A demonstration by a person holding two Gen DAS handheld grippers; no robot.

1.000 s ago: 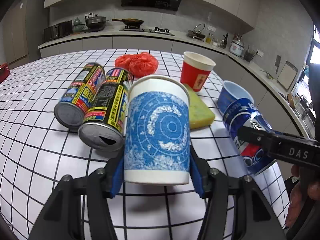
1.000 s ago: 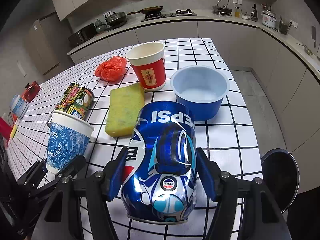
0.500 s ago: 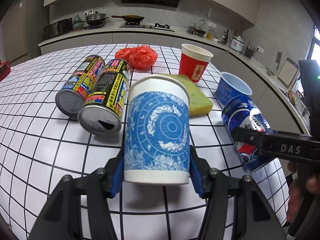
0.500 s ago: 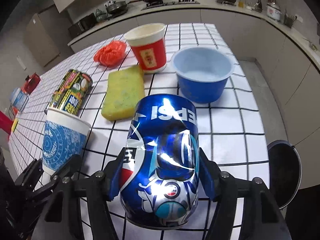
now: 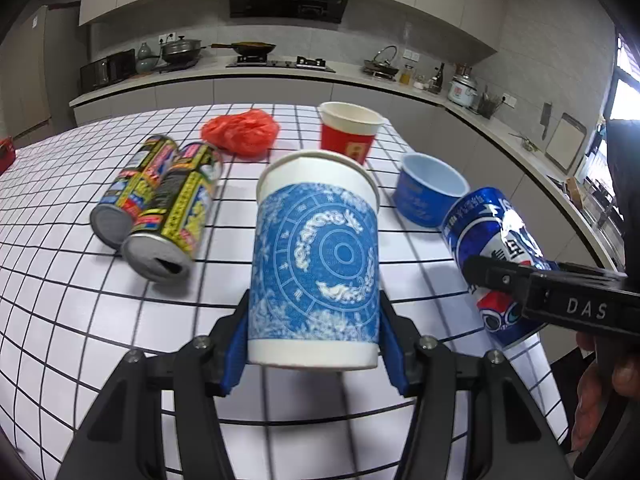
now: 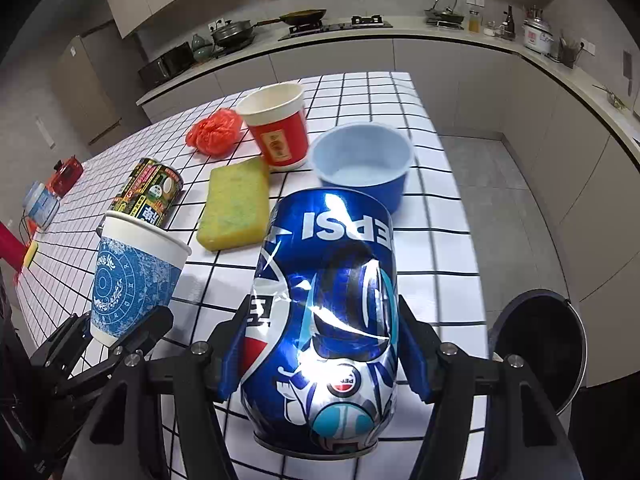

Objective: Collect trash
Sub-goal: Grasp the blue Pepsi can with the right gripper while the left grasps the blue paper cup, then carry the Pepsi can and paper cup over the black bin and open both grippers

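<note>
My left gripper [image 5: 314, 344] is shut on a blue-patterned white paper cup [image 5: 314, 264], held upright above the tiled table; the cup also shows in the right wrist view [image 6: 130, 280]. My right gripper [image 6: 324, 356] is shut on a dented blue Pepsi can [image 6: 326, 320], which also shows in the left wrist view [image 5: 496, 256]. On the table lie two yellow-black cans [image 5: 160, 200], a crumpled red plastic bag [image 5: 240, 132], a red paper cup [image 5: 348, 132], a blue bowl [image 6: 362, 164] and a yellow-green sponge [image 6: 236, 204]. A dark trash bin [image 6: 536, 344] stands on the floor at the right.
The white grid-tiled table [image 5: 60, 320] ends at its right edge near the bin. Kitchen counters [image 6: 440, 36] with a stove, pots and a kettle run along the back and right walls. Small red and blue items [image 6: 52, 188] sit at the table's far left.
Both grippers have lifted and pulled back from the table with the cup and can still held. The objects on the table look farther off.
</note>
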